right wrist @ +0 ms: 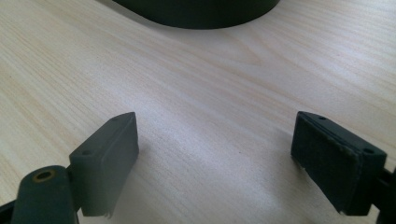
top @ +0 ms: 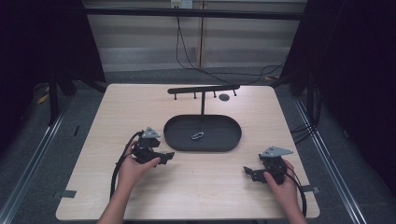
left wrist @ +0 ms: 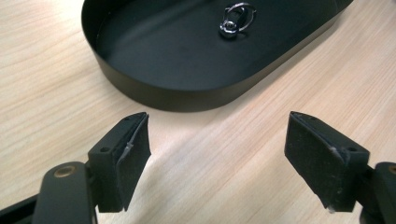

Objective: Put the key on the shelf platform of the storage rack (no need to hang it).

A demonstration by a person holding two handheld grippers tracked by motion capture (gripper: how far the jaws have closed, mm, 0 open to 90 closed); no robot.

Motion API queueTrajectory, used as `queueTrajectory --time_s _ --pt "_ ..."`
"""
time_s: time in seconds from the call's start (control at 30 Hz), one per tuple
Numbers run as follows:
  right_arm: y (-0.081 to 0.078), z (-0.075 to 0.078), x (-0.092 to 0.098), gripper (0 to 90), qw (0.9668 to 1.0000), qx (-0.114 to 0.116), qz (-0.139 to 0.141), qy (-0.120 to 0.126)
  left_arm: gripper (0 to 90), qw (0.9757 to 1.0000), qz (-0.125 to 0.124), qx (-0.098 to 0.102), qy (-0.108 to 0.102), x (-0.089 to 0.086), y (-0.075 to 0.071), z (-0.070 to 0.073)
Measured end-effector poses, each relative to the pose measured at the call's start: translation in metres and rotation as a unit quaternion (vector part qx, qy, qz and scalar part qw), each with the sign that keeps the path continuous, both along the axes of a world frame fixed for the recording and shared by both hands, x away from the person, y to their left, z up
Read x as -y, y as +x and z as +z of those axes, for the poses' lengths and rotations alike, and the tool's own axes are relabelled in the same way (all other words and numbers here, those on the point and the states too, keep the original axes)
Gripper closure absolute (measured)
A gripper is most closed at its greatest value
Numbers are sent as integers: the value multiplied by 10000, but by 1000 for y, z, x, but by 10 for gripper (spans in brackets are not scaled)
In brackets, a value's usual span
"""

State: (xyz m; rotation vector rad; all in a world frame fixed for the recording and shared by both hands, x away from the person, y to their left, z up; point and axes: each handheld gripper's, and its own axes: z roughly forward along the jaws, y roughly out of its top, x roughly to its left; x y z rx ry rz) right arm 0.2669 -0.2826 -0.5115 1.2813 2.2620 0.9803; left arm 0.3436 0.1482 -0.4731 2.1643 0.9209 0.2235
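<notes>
A black oval tray (top: 173, 135) lies in the middle of the wooden table, with a small silver metal ring piece (top: 197, 136) inside it. In the left gripper view the ring piece (left wrist: 236, 19) rests near the tray's far side, beyond the tray wall (left wrist: 187, 95). My left gripper (top: 167, 157) sits just left of the tray's near end, open, with bare table between its pads (left wrist: 133, 158). My right gripper (top: 250, 171) rests low at the near right of the table, open and empty; the tray wall (right wrist: 201, 16) shows at the top of its view.
A black T-shaped stand with small hooks (top: 203, 88) rises behind the tray, and a small dark disc (top: 224, 97) lies next to it. Black cables (top: 119, 163) trail from both grippers. Metal rails and dark floor border the table (top: 116, 107).
</notes>
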Motion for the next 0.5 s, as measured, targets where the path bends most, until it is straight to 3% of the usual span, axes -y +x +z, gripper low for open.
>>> queueTrajectory --time_s 0.5 --pt "0 0 0 145 10000 1 -4 -8 221 10000 10 -25 -39 -18 -11 -8"
